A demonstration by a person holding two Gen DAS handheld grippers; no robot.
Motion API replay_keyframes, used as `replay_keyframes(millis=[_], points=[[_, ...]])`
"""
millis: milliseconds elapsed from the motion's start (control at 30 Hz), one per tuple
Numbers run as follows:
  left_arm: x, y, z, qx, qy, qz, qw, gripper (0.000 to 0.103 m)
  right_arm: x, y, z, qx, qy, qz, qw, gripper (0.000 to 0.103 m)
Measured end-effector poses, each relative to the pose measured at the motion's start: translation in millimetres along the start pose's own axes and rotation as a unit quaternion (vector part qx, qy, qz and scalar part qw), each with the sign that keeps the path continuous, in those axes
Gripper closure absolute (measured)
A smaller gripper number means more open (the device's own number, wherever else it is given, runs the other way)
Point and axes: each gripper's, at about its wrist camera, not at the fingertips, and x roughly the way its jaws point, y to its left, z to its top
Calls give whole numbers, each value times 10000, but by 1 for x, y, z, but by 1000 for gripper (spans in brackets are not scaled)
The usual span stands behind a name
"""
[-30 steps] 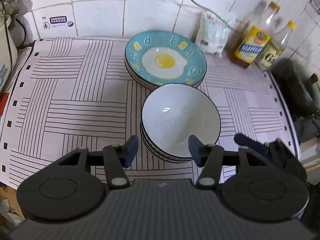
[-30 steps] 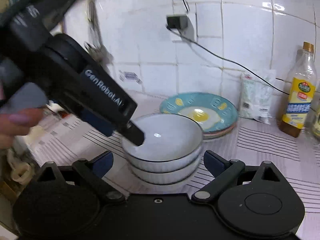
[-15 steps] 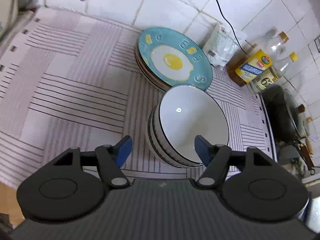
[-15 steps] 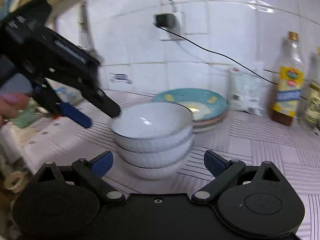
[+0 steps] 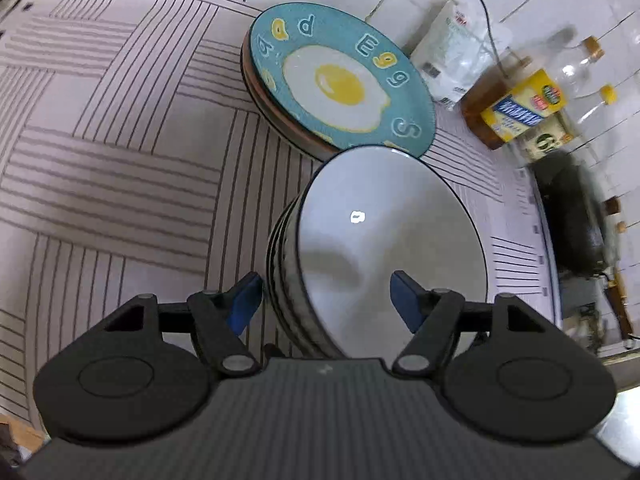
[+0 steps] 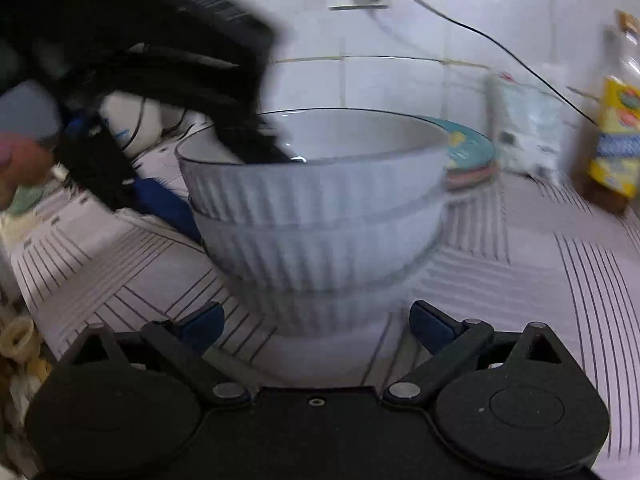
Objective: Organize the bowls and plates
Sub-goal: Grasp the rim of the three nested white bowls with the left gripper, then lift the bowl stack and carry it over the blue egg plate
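Observation:
A stack of white ribbed bowls with dark rims (image 5: 384,240) stands on the striped mat, also in the right wrist view (image 6: 316,200). Behind it lies a stack of plates topped by a teal fried-egg plate (image 5: 340,84), partly hidden behind the bowls in the right wrist view (image 6: 468,148). My left gripper (image 5: 326,300) is open and straddles the near rim of the bowl stack, one finger inside the top bowl, one outside; it shows from the side in the right wrist view (image 6: 256,148). My right gripper (image 6: 316,326) is open, close to the foot of the bowl stack.
Oil bottles (image 5: 516,108) and a white packet (image 5: 452,52) stand against the tiled wall at the back right. A dark pan (image 5: 576,216) sits past the mat's right edge. A cable hangs on the wall (image 6: 460,24). The striped mat (image 5: 112,152) stretches left.
My left gripper has come down and forward so its fingers straddle the top bowl's rim. My right gripper has moved in close and low toward the bowl stack.

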Motion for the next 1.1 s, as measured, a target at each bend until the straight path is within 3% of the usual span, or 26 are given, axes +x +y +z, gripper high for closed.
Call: replay_keyframes(millis=[133,200,333,633,900,1100], points=[[3,-6,0,221,-27,103,9997,33,7,-11,17,113,185,211,9995,1],[6,-5,-2,276,-57,159,9995,38,8,-15,24,195,363,304,9987,1],[6,-3,-2,308,-24,143,9994,41,9,-15,24,115,378,342,9986,1],[8,-2,-5,381,74,157,9991,44,18,-24,22,28,261,674,9974,1],[2,-6,-7,457,261,85,9986,42,7,-17,17,-260,137,655,9974,1],[-18,-26,-1,796,224,204,9964,42,-10,-17,22,-97,-101,610,9980,1]])
